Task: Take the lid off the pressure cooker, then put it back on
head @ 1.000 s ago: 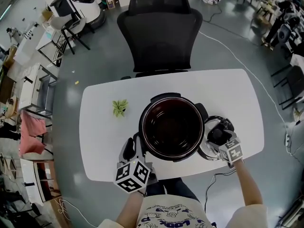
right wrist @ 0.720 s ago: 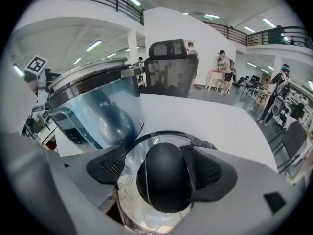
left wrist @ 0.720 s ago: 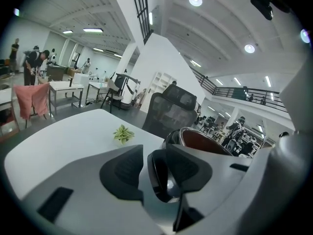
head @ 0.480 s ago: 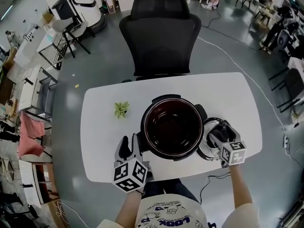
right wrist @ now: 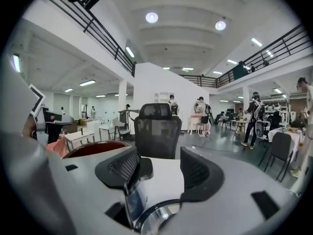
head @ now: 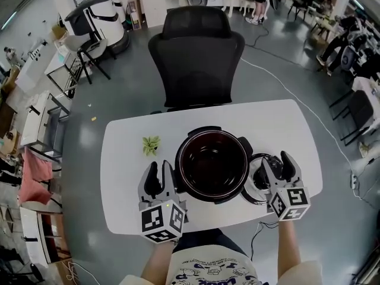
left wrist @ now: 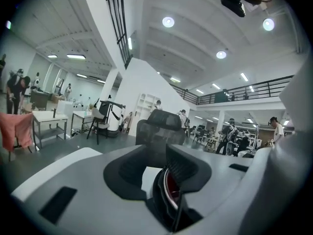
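The pressure cooker (head: 214,162) stands open in the middle of the white table (head: 122,183), its dark pot bare. Its lid (head: 256,181) lies on the table just right of it. My left gripper (head: 158,179) hangs in the air left of the cooker, its jaws apart and just closing a little with nothing between them. In the left gripper view (left wrist: 157,156) the cooker's rim (left wrist: 168,199) shows low past the jaws. My right gripper (head: 276,167) hovers over the lid, jaws apart and just closing, holding nothing. The right gripper view (right wrist: 161,168) has the lid (right wrist: 154,218) below.
A small green plant (head: 151,144) sits on the table left of the cooker. A black office chair (head: 196,58) stands behind the far edge. A white cable runs across the floor to the right.
Both grippers have risen off the table. The right one lifted away from the lid, which stays lying on the table. The left one rose beside the cooker.
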Available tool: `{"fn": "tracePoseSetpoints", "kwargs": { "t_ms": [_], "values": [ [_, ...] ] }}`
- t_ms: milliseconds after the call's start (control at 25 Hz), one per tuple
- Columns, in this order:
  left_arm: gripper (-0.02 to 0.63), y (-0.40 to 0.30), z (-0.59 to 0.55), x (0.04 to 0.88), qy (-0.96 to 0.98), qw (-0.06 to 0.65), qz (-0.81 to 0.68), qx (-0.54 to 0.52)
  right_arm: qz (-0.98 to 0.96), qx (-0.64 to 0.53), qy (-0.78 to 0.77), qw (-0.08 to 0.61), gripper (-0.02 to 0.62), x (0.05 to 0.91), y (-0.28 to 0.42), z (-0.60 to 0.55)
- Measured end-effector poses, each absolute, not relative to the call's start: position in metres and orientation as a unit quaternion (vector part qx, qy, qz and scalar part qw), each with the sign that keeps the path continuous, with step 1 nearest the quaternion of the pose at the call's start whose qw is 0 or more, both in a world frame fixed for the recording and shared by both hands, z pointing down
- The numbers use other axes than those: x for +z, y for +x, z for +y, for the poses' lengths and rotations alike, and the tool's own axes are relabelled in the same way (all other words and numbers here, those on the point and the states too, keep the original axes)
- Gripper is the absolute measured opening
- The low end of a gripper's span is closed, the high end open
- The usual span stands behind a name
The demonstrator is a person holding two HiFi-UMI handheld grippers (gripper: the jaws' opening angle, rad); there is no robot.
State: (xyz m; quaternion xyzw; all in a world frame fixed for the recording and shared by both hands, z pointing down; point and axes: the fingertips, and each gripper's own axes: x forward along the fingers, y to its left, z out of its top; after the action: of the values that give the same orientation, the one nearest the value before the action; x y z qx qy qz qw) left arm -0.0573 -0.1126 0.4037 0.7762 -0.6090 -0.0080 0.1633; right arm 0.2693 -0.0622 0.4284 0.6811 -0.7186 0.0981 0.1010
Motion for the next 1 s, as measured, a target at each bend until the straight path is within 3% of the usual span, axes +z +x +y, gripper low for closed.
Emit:
{"fn": "tracePoseSetpoints", "kwargs": {
  "t_ms": [240,640,1000],
  "values": [
    [0.112,-0.039,-0.109,0.363,0.805,0.099,-0.584,-0.015,-0.713,0.041,0.697,0.056,0.226,0.374,0.246,-0.051],
    [0.019,-0.013,-0.098,0.327,0.832,0.047,-0.552,-0.034,-0.656,-0.018,0.755,0.015,0.012,0.330,0.242,-0.026],
    [0.014,0.006,-0.090,0.316,0.841,0.038,-0.537,-0.055,-0.631,-0.023,0.775,0.017,0.011,0.330,0.243,-0.007]
  ]
}}
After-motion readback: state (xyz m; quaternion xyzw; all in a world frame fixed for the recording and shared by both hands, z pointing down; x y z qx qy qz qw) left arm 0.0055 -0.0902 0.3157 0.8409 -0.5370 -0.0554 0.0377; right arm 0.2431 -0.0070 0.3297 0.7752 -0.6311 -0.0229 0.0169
